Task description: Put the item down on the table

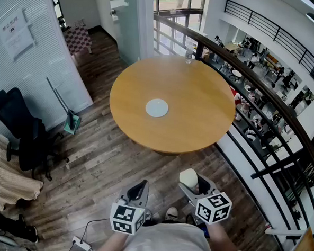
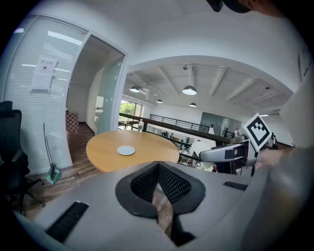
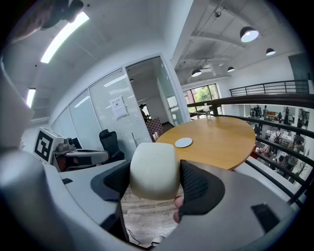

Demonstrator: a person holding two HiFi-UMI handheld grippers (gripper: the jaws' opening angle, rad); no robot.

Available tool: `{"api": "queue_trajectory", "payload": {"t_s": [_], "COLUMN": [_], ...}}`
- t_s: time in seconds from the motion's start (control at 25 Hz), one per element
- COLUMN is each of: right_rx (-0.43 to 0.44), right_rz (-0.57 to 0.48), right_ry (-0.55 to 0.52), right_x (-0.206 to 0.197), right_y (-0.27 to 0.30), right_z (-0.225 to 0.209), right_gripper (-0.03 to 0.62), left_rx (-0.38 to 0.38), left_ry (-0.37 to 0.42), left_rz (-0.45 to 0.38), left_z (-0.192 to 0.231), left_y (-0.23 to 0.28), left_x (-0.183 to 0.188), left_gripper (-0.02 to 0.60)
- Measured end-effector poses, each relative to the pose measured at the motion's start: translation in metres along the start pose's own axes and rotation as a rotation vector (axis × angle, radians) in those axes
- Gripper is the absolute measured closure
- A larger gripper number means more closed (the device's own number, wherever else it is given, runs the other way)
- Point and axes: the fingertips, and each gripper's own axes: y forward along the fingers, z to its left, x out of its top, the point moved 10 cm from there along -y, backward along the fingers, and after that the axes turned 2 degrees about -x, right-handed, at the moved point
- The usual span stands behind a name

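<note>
— Where is the cream lump (image 3: pixel 154 168)?

— Between the fingers (image 3: pixel 195 186) of the right gripper (image 3: pixel 155 171), which have closed on it from both sides. It hangs over the wooden floor (image 1: pixel 122 167), close to the person's body and well apart from the round tabletop (image 1: pixel 199 114).

— And the left gripper (image 2: pixel 158 166)?

— Its fingers (image 2: pixel 143 186) meet tip to tip with nothing between them. It sits just beside the right one, at about the same height.

— Anything on the tabletop?

— A small pale disc (image 1: pixel 157 107) near the middle, and a clear bottle (image 1: pixel 189 55) at the far edge by the railing (image 1: pixel 261 94). A black chair (image 1: pixel 19 128) stands on the floor, off to the left.
</note>
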Motion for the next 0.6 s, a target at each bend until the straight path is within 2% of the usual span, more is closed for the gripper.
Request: {"api": "queue_trajectory", "payload": {"t_s": [0.6], "right_rx": [0.001], "right_rz": [0.006], "right_ry": [-0.019], "right_x": [-0.001], "right_y": [-0.001], "right_z": [0.021], "right_gripper": [0.264], "left_rx": [-0.006], "left_ry": [0.007], "left_rz": [-0.002], "left_z": [0.014], "left_y": [-0.013], "left_x": [0.001], "left_gripper": [0.558]}}
